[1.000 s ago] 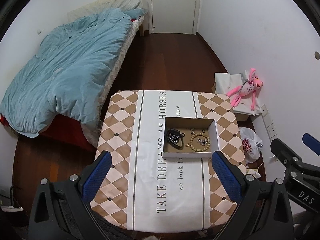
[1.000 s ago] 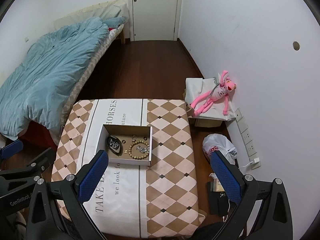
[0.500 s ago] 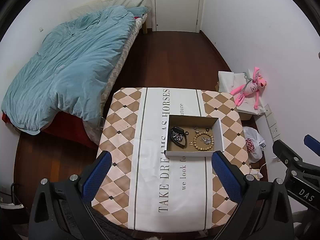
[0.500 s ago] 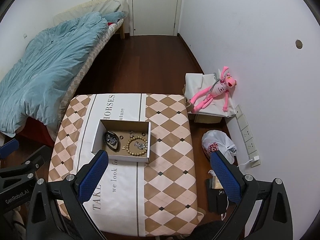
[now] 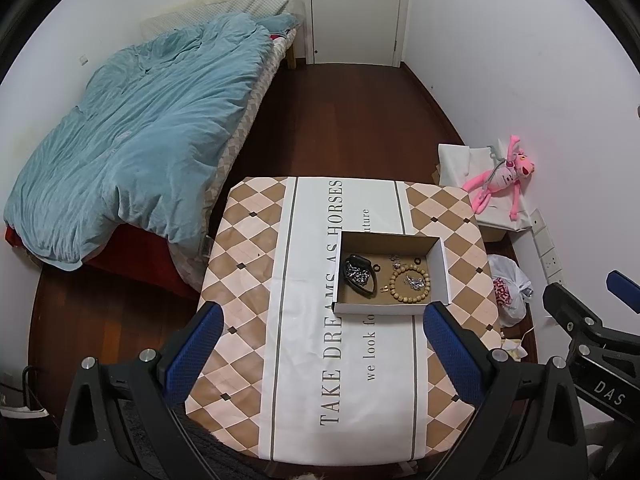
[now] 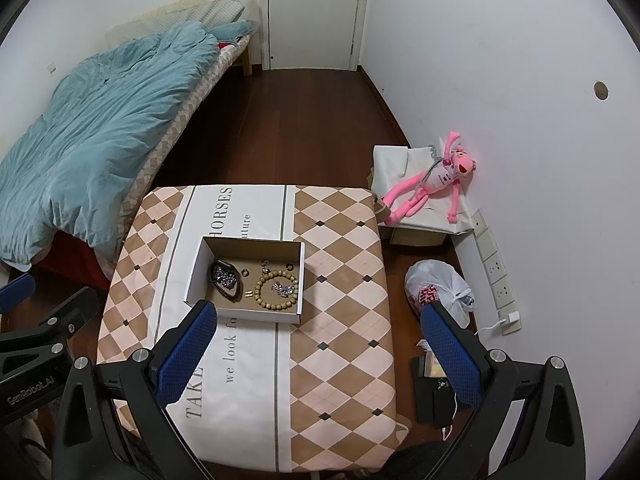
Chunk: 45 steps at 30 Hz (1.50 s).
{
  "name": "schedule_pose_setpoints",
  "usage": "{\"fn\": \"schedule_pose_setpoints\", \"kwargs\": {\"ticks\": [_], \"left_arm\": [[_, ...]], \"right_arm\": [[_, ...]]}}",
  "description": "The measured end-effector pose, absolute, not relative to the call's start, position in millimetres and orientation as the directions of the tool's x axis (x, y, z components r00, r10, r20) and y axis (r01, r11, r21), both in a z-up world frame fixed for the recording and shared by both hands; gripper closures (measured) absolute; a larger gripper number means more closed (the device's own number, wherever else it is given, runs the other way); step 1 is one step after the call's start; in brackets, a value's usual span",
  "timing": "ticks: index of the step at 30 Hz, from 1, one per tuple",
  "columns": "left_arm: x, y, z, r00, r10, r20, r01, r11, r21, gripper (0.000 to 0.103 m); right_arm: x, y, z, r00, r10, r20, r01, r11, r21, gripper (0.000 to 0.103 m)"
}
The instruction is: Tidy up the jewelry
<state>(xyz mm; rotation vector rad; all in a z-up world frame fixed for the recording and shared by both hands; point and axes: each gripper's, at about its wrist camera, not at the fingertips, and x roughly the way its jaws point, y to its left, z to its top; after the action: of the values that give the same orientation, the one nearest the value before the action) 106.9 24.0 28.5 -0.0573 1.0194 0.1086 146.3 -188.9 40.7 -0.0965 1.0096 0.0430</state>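
High above the table (image 5: 248, 280), I hold both grippers with nothing in them: the left gripper (image 5: 320, 344) has its jaws wide apart, and so does the right gripper (image 6: 316, 344). Beyond the blue pads, the patterned tablecloth (image 6: 340, 280) carries one open cardboard box (image 5: 440, 264). All the jewelry I can see lies inside it: a dark oval dish (image 5: 360, 276) heaped with silvery pieces on the left, a wooden bead bracelet (image 5: 410, 289) on the right ringing a small silver tangle (image 5: 414, 282), and a few loose rings (image 6: 245, 272) and small gold bits scattered on the box floor between and behind them.

In my judgement this fits either a sorting still to come, or a finished tidy with both grippers drawn back. The pictures do not settle which, so I name no move.

From this height the small pieces are too tiny to identify, and the box's near wall hides its front strip. Farther off sit the bed (image 5: 140, 140), a pink plush toy (image 6: 436, 184) and the closed door (image 5: 356, 8).
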Motion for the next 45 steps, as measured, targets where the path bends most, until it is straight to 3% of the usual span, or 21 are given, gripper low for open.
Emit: {"fn": "schedule_pose_setpoints", "kwargs": {"ticks": [45], "left_arm": [[105.1,23.8,35.6,0.528,0.062,-0.847,-0.116,0.993,0.001,0.001]], "right_arm": [[145.1,-187.7,47.2,0.538,-0.003,-0.843,-0.078,0.996,-0.053,0.0]]}}
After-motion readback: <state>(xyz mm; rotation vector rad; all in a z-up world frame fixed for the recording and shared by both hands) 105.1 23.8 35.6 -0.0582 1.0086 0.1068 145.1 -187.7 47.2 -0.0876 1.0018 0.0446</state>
